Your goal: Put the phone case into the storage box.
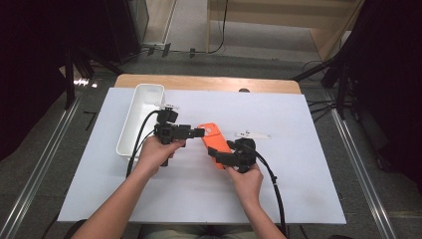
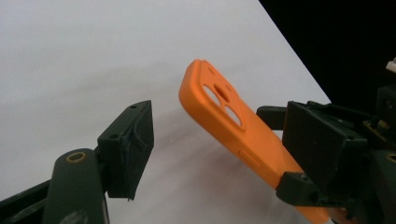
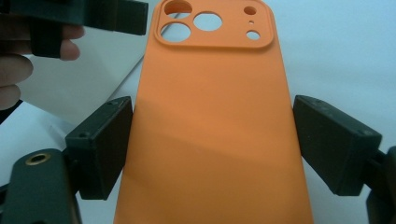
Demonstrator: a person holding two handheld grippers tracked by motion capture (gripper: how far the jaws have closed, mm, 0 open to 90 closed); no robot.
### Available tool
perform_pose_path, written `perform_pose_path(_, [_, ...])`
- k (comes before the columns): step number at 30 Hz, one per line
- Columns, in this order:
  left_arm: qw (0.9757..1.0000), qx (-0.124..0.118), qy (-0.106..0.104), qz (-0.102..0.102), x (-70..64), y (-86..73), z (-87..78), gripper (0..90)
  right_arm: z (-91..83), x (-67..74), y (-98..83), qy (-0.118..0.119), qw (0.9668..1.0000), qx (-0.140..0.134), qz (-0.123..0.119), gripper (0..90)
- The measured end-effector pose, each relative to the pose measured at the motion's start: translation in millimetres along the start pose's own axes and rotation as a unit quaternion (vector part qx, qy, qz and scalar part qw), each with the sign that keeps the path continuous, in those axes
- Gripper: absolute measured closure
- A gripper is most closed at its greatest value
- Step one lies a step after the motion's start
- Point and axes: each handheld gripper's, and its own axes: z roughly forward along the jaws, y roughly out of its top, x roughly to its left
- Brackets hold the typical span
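Right gripper view: gripper (image 3: pixel 210 149) clamping orange phone case (image 3: pixel 210 116).

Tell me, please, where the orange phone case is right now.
In the high view the orange phone case sits mid-table between the left hand-held gripper and the right hand-held gripper, right of the white tray; the right one's jaws flank its sides.

Orange silicone phone case (image 3: pixel 215 130): bottom end runs off the right gripper view's lower edge.
White oblong plastic tray (image 1: pixel 141 112): inside too small to make out, honestly.
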Motion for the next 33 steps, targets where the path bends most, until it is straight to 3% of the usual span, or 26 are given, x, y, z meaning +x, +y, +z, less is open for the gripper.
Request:
perform_pose_path(3, [1.0000,0.001,0.004,-0.004,-0.3,1.2,1.1,26.4,2.3,0.9,-2.7,-0.001,1.0000,-0.001,-0.002,14.6])
perform_pose_path(11, [0.9997,-0.002,0.015,-0.018,2.8,3.6,6.5,26.4,8.9,2.5,-10.3,0.000,0.9992,-0.033,0.024,14.6])
perform_pose_path(15, [0.9995,0.002,0.027,-0.014,4.8,4.6,9.4,26.4,12.0,5.8,-13.0,0.004,0.9981,-0.041,0.044,14.6])
perform_pose_path(20, [0.9992,-0.004,0.032,-0.025,5.7,5.7,13.1,26.5,16.4,8.3,-15.1,-0.002,0.9977,-0.049,0.046,14.6])
perform_pose_path(26, [0.9986,-0.005,0.049,-0.018,4.0,7.0,15.6,26.5,19.3,10.5,-18.4,-0.002,0.9958,-0.066,0.064,14.6])
perform_pose_path(33, [0.9983,-0.009,0.048,-0.032,3.2,8.5,19.0,26.5,22.6,9.6,-22.1,-0.005,0.9939,-0.079,0.076,14.5])
